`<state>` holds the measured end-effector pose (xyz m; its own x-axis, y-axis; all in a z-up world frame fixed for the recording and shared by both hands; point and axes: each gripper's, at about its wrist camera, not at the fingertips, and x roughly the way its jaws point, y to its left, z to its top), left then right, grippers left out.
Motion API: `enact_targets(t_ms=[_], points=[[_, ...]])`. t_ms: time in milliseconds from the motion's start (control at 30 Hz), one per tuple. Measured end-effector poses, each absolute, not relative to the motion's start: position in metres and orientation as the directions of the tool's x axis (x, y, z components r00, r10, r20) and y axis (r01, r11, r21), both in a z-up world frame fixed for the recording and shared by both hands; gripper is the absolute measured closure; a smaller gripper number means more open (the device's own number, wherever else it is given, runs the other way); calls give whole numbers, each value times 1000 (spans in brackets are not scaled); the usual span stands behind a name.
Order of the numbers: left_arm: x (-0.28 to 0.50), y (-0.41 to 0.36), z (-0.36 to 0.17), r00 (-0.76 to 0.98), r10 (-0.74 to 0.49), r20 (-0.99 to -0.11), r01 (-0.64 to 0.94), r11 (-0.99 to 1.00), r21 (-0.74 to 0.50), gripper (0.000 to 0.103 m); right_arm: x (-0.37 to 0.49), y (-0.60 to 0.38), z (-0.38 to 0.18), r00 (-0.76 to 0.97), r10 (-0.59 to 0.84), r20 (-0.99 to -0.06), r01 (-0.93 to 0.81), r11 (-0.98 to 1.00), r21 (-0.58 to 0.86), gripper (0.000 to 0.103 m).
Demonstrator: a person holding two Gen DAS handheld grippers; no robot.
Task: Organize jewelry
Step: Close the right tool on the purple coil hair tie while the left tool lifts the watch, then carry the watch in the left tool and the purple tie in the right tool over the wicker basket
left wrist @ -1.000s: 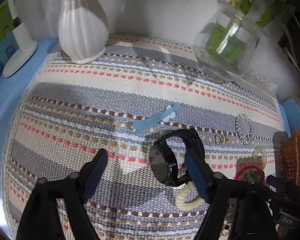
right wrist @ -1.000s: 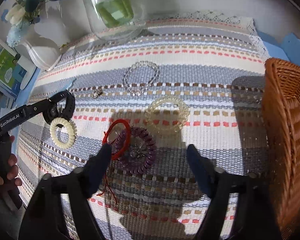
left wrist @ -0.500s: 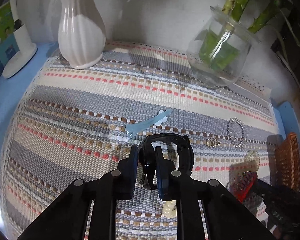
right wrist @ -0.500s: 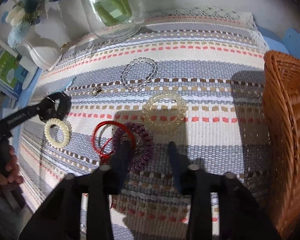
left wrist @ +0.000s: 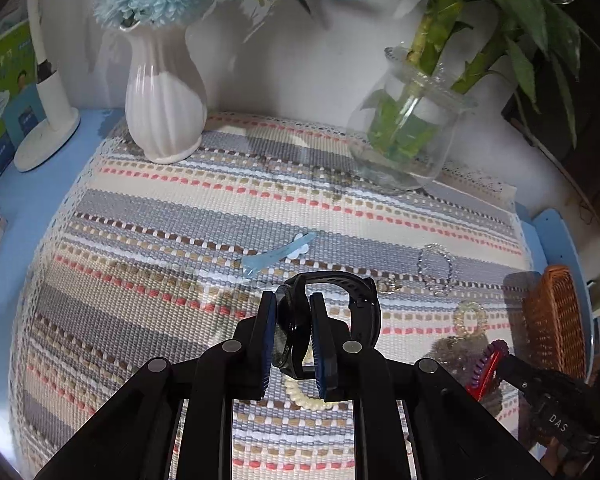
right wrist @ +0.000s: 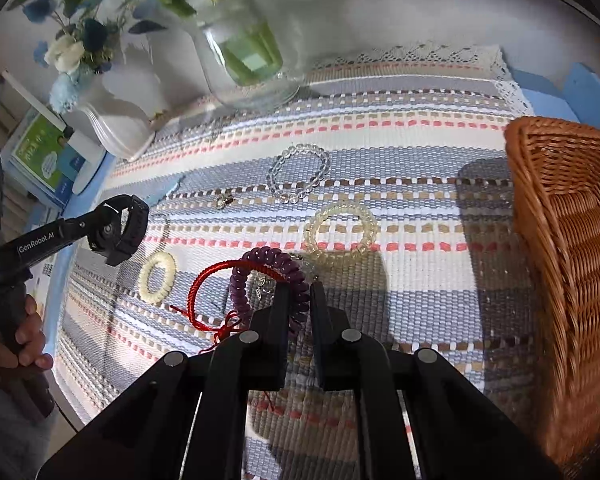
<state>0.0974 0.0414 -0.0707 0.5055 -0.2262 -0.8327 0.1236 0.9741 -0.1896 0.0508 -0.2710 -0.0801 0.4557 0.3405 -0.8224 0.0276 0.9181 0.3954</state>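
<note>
My left gripper (left wrist: 293, 312) is shut on a black watch (left wrist: 332, 304) and holds it above the striped mat; it also shows in the right wrist view (right wrist: 120, 232). My right gripper (right wrist: 299, 294) is shut on a purple coil bracelet (right wrist: 260, 276), with a red cord bracelet (right wrist: 204, 292) hanging along. A cream bead bracelet (right wrist: 156, 276), a pale yellow coil bracelet (right wrist: 340, 232), a clear bead bracelet (right wrist: 298, 178) and a small ring (right wrist: 224, 201) lie on the mat. A light blue hair clip (left wrist: 276, 256) lies beyond the watch.
A wicker basket (right wrist: 572, 240) stands at the right edge of the mat. A white vase (left wrist: 164, 96) and a glass jar with bamboo (left wrist: 404, 136) stand at the back. A white lamp base (left wrist: 46, 136) and a green book (left wrist: 4, 92) are far left.
Both grippers have closed: the left on the black watch, the right on the purple coil bracelet. Both have lifted their items off the mat.
</note>
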Motion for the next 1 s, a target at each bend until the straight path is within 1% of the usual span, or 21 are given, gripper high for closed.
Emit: enact_targets(t_ms=[67,133,233,333,367,400,467,533,633,700,733,767,800,833,900,1000], points=[[95,39,-68,511,-224,-830,130,974,-183,86,46,-274,-77,464,331,-822,34,920,389,91],[93,40,-67,516,-224,-827,124,975,-186,88,44,-271,-77,456,289,-842,24,942,336,91],[89,46,-56,541,-268,-797,128,963,-237,88,40,-271,-84,423,309,-852,43,932,359,91],[85,46,-47,559,-257,-789,138,966,-217,88,41,-264,-92,381,198,-903,36,973,229,88],[84,46,-46,560,-251,-789,141,968,-208,88,41,-265,-95,370,191,-909,45,974,223,84],[83,47,-46,560,-252,-789,142,968,-209,88,40,-268,-97,364,210,-908,65,966,249,74],[81,47,-50,553,-250,-795,136,968,-210,88,37,-273,-97,367,266,-891,86,944,318,66],[82,49,-58,539,-237,-808,123,972,-203,88,36,-274,-95,376,293,-879,81,935,346,66],[87,54,-73,513,-206,-834,93,978,-185,87,35,-275,-92,396,263,-880,82,944,319,66],[92,60,-83,493,-181,-851,70,983,-169,82,35,-277,-93,401,242,-883,89,950,301,66],[95,63,-87,483,-167,-860,56,986,-160,73,35,-279,-94,399,240,-885,97,949,301,66],[97,66,-91,478,-152,-865,45,988,-148,61,35,-282,-95,396,245,-885,112,944,312,66],[99,69,-95,479,-133,-868,37,991,-131,57,34,-286,-96,396,250,-883,129,937,324,66],[101,71,-98,480,-116,-870,33,993,-114,55,32,-290,-97,399,249,-883,147,933,329,66],[107,73,-110,464,-82,-882,32,997,-76,55,29,-295,-99,400,239,-885,162,931,326,66],[116,72,-128,428,-77,-900,45,997,-64,55,28,-297,-103,387,259,-885,167,924,343,66]])
